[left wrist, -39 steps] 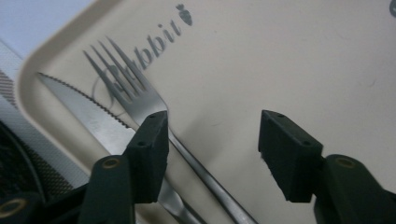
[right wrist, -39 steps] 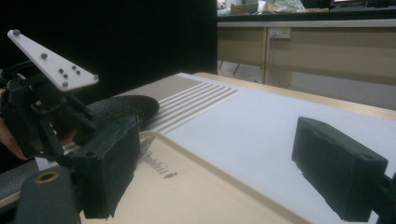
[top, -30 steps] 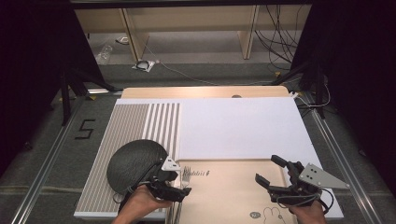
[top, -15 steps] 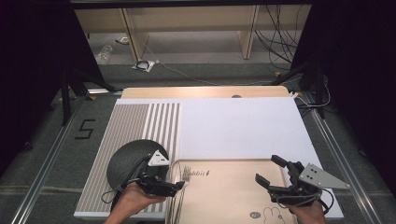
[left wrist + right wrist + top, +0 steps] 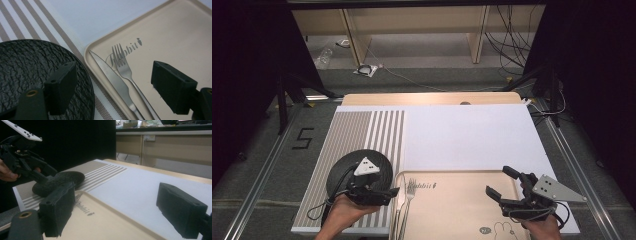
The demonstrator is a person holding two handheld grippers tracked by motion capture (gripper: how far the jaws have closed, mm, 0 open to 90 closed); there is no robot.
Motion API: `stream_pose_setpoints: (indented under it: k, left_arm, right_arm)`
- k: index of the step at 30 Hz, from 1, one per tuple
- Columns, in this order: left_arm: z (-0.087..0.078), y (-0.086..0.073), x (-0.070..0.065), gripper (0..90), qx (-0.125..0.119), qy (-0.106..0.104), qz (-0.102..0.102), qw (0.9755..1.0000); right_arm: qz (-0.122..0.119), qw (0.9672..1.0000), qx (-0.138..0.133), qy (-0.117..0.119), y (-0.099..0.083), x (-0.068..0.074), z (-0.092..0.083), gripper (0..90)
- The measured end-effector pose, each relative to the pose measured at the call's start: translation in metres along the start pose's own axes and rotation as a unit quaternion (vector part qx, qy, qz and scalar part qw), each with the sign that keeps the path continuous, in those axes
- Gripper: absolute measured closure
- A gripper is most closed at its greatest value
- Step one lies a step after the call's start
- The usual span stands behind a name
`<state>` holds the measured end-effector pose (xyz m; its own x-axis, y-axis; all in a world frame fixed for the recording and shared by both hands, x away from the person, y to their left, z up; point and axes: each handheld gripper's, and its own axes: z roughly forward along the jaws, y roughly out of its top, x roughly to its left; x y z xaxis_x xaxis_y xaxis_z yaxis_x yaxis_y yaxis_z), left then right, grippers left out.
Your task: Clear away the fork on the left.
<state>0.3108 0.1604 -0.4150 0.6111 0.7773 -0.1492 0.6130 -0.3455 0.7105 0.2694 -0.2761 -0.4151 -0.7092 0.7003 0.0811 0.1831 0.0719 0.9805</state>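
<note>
"Rabbit" is printed on the tray [image 5: 175,37] beyond the spread fingers [image 5: 61,87] of the left gripper [image 5: 117,92], partly hidden by the fork [image 5: 125,70]; the right gripper [image 5: 122,217] is likewise held spread, nothing pinched.

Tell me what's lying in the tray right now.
A knife and fork lie side by side at the tray's left edge; their handle ends run out of frame. The fork covers part of the printed word.

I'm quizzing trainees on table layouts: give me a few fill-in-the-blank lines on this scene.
1. The fork and knife lie on the ____.
2. The black plate rests on the ____ part of the mat.
3. On the tray, the knife lies between the fork and the ____.

Missing: tray; striped; plate
</note>
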Motion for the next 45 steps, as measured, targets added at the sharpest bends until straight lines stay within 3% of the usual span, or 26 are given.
stream_pose_setpoints:
  k: [14, 24, 29, 34, 45]
  left_arm:
    - [-0.012, -0.008, 0.013, 19.6, -0.035, 0.019, -0.04, 0.9984]
    - [-0.023, -0.017, 0.023, 19.4, -0.055, 0.037, -0.075, 0.9949]
    - [-0.028, -0.021, 0.029, 18.8, -0.067, 0.047, -0.097, 0.9919]
    - [-0.035, -0.027, 0.038, 18.8, -0.081, 0.055, -0.134, 0.9862]
    - [-0.043, -0.037, 0.048, 18.3, -0.094, 0.056, -0.18, 0.9776]
  right_arm:
    - [0.0, 1.0, 0.0, -0.001, 0.0, 0.0, -0.001, 16.4]
    - [0.001, 1.0, 0.002, -0.002, 0.0, -0.001, -0.001, 16.4]
    - [0.0, 1.0, 0.001, 0.0, 0.0, 0.0, 0.0, 16.4]
    - [0.001, 1.0, 0.001, -0.001, 0.0, -0.001, -0.001, 16.4]
    - [0.0, 1.0, -0.002, 0.001, 0.0, 0.0, 0.0, 16.4]
